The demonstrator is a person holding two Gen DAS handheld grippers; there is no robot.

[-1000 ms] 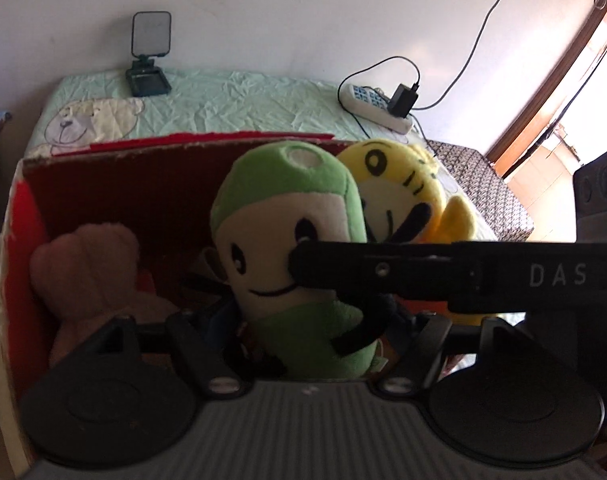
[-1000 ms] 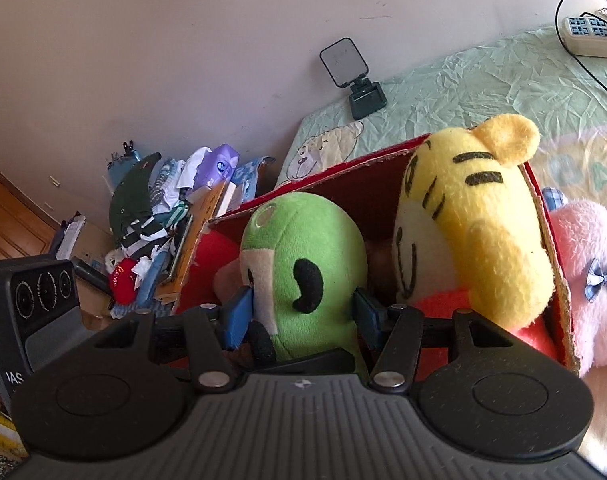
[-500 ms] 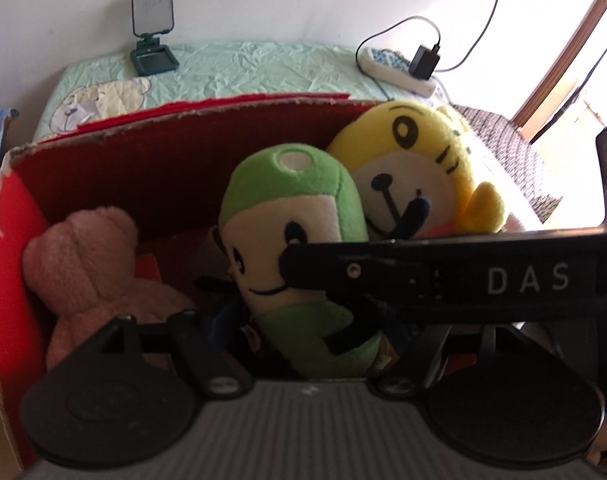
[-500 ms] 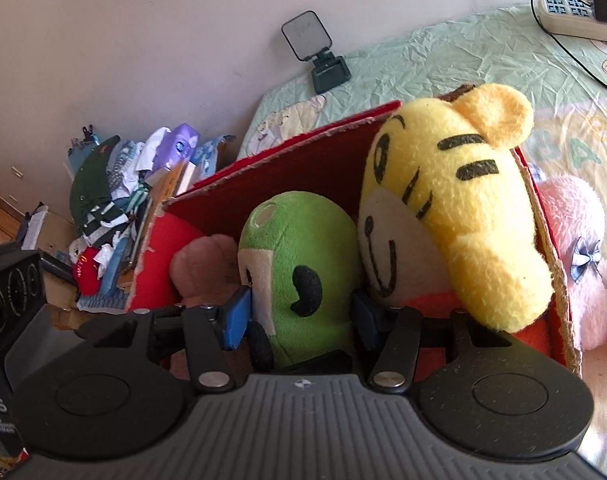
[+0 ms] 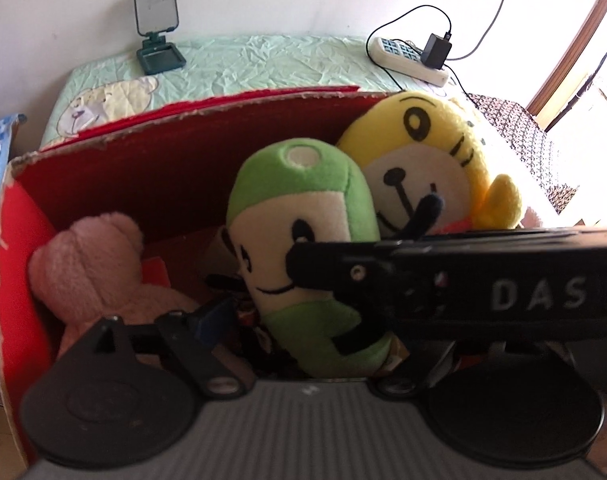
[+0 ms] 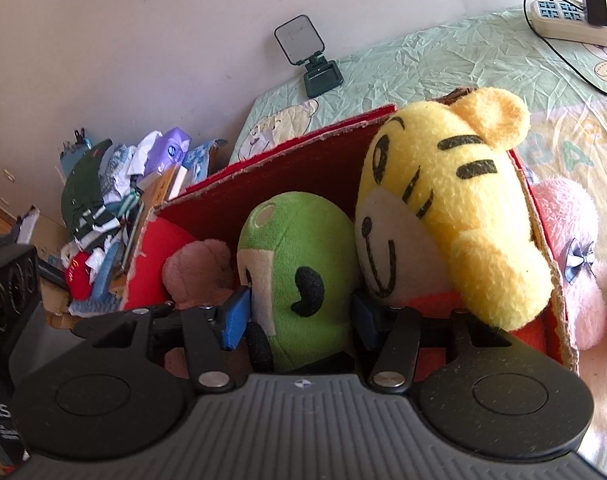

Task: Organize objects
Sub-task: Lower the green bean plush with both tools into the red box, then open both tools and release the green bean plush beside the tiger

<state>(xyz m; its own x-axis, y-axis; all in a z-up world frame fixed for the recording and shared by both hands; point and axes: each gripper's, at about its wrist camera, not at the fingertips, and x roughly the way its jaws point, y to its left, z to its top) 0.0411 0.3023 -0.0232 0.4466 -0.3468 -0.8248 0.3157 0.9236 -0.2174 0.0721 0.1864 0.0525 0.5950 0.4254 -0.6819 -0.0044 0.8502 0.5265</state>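
Note:
A green plush (image 5: 303, 216) stands upright in the red cardboard box (image 5: 163, 168), between a yellow tiger plush (image 5: 423, 160) and a brownish-pink bear (image 5: 87, 264). My left gripper (image 5: 311, 328) straddles the green plush low down with its jaws opening. Its left pad (image 5: 213, 316) stands clear of the plush, and its right finger is hidden behind the other gripper's black DAS-marked housing (image 5: 483, 292). My right gripper (image 6: 299, 316) is shut on the green plush (image 6: 303, 248), with both blue pads pressed into its sides.
The box sits on a bed with a pale green sheet (image 5: 263, 64). A dark green phone stand (image 5: 157, 32) and a power strip (image 5: 407, 58) lie near the wall. A pink plush (image 6: 563, 240) lies outside the box's right wall. A clutter pile (image 6: 115, 200) fills the floor on the left.
My left gripper's jaws have spread, and its left pad has come off the green plush. Both views have tipped lower over the box. The right gripper's hold is unchanged.

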